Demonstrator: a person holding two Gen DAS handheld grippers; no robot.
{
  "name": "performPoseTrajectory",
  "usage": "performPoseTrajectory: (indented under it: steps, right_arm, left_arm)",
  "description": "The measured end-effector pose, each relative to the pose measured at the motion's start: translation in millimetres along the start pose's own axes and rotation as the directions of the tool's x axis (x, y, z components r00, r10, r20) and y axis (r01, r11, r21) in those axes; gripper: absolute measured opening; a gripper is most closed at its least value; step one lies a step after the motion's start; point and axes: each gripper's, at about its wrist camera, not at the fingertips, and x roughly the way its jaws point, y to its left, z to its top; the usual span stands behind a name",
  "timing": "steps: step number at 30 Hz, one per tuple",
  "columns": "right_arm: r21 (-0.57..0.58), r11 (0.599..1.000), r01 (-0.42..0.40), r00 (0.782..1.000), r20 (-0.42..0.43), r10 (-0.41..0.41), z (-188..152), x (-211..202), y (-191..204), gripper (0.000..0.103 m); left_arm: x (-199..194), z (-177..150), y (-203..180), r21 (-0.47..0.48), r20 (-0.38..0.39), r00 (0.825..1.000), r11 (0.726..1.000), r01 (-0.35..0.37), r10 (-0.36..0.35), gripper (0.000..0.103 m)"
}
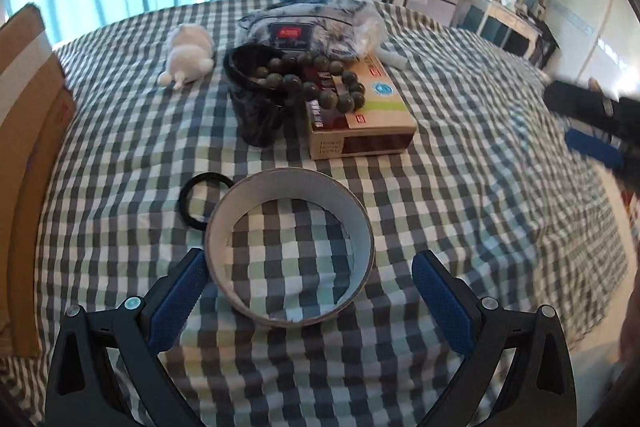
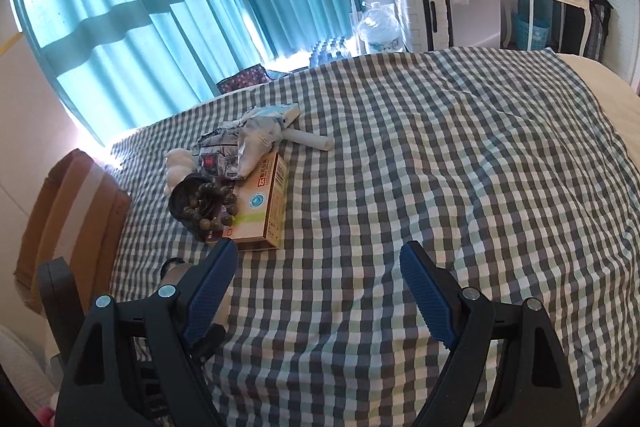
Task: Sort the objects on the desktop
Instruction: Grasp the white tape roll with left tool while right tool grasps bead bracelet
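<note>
Right of box (image 2: 262, 205): bare checked cloth (image 2: 440, 167)

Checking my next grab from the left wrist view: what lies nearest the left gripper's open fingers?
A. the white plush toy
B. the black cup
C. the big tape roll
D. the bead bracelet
C: the tape roll lies flat on the checked cloth just ahead of the open left gripper; the other things sit farther back.
</note>
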Motion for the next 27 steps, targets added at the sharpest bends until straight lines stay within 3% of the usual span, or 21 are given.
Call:
performPoseTrajectory:
  steps: [3, 5, 8, 15, 20, 25, 27]
  right_arm:
    - [-0.04, 0.999, -0.006, 1.0, 0.002, 0.006, 4.3, 8.7, 7.2, 0.084]
    - [-0.063, 0.998, -0.02, 1.0, 0.001, 0.021, 6.5, 15.5, 13.6, 0.084]
    - [-0.097, 0.994, -0.042, 0.999, 0.001, 0.042, 9.7, 25.9, 24.9, 0.084]
    - [-0.233, 0.97, -0.07, 0.997, 0.01, 0.074, 15.6, 49.9, 64.0, 0.083]
    - [-0.266, 0.964, -0.006, 1.0, -0.011, 0.004, 20.7, 83.5, 82.0, 0.083]
    - [-0.234, 0.969, 0.074, 0.993, -0.07, -0.093, 21.5, 112.8, 77.4, 0.083]
    - [-0.223, 0.972, 0.07, 0.991, -0.095, -0.093, 19.8, 118.1, 72.4, 0.082]
  left_arm:
    - [8.7, -3.5, -7.0, 0.102, 0.003, 0.996, 0.991, -0.087, 0.087, 0.083]
    - [11.7, -4.7, -1.6, 0.094, -0.001, 0.998, 0.993, -0.067, 0.067, 0.083]
    - [7.3, -1.6, 15.2, 0.005, 0.013, 1.0, 1.0, 0.004, -0.004, 0.083]
    - [-17.7, 4.1, 57.9, -0.148, 0.142, 0.988, 0.988, -0.045, 0.067, 0.083]
    - [-15.4, 1.3, 79.7, -0.218, 0.138, 0.985, 0.973, -0.075, 0.107, 0.083]
    - [-9.5, 4.0, 81.6, -0.239, 0.109, 0.991, 0.969, -0.056, 0.084, 0.083]
    - [-8.5, 2.7, 82.0, -0.245, 0.099, 0.992, 0.968, -0.052, 0.079, 0.083]
